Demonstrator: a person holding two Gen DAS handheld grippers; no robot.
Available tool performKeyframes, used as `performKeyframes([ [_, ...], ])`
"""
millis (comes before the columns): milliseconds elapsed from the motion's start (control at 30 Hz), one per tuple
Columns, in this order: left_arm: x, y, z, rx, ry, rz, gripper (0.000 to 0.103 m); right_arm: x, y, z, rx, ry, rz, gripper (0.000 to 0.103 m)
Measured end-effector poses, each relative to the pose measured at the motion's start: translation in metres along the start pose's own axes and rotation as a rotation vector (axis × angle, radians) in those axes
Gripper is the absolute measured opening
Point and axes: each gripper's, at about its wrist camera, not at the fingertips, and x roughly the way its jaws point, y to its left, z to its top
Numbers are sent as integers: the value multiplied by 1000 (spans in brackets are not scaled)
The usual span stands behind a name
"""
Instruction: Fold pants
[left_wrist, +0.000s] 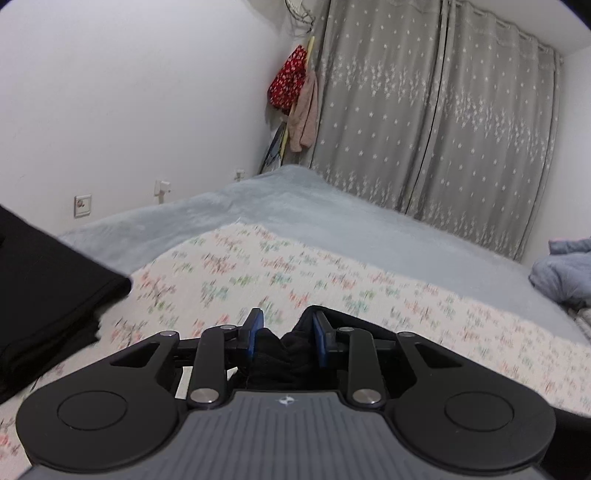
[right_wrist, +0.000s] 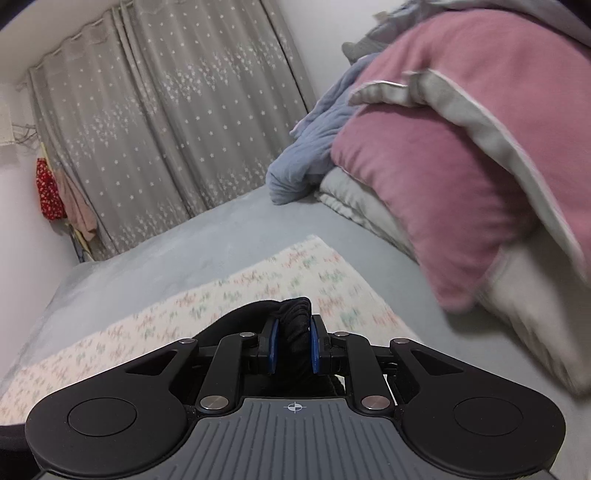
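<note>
The pants are black. In the left wrist view a bunch of the pants (left_wrist: 282, 350) sits pinched between the blue pads of my left gripper (left_wrist: 286, 325), which is shut on it. A broad black sheet of cloth (left_wrist: 48, 288), likely more of the pants, fills the left edge. In the right wrist view a gathered black fold (right_wrist: 295, 308) sticks up between the pads of my right gripper (right_wrist: 293, 332), shut tight on it. Both grippers hang above a floral cloth (left_wrist: 258, 266) spread on the bed.
A grey-blue bed cover (left_wrist: 314, 210) lies under the floral cloth (right_wrist: 258, 280). Pink and grey pillows (right_wrist: 443, 177) and a crumpled blue garment (right_wrist: 306, 155) pile up at the right. Grey star curtains (left_wrist: 424, 110) and hanging red clothing (left_wrist: 288, 79) stand behind the bed.
</note>
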Motion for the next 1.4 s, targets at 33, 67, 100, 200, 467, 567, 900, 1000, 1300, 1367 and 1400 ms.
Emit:
performKeyframes([
  [33, -2, 1, -4, -1, 9, 6, 41, -7, -5, -12, 2, 7, -4, 15],
  [67, -3, 4, -8, -1, 18, 9, 41, -11, -11, -24, 6, 20, -6, 15],
  [100, -3, 5, -13, 7, 24, 11, 41, -14, -18, -37, 11, 36, -8, 16],
  [200, -3, 7, -25, 67, 42, 19, 41, -20, -35, -69, 13, 108, -14, 16],
  [467, -19, 28, -48, 115, 132, -34, 51, -34, -33, -98, -137, 272, 4, 17],
  [567, -29, 38, -51, 103, 154, -50, 59, -35, -29, -104, -185, 303, 4, 21],
  [900, -60, 74, -45, -107, 161, -48, 72, -56, -45, -104, -132, 275, -59, 64],
  [1000, -64, 92, -42, -260, 160, -49, 72, -59, -43, -102, -120, 258, -59, 64],
  [1300, -60, 70, -44, -353, 235, -166, 72, -75, -55, -86, 110, 172, 48, 76],
  [1367, -60, 64, -45, -378, 244, -184, 72, -75, -58, -86, 185, 191, 99, 76],
  [1400, -59, 62, -47, -398, 251, -194, 75, -73, -59, -87, 223, 212, 120, 76],
])
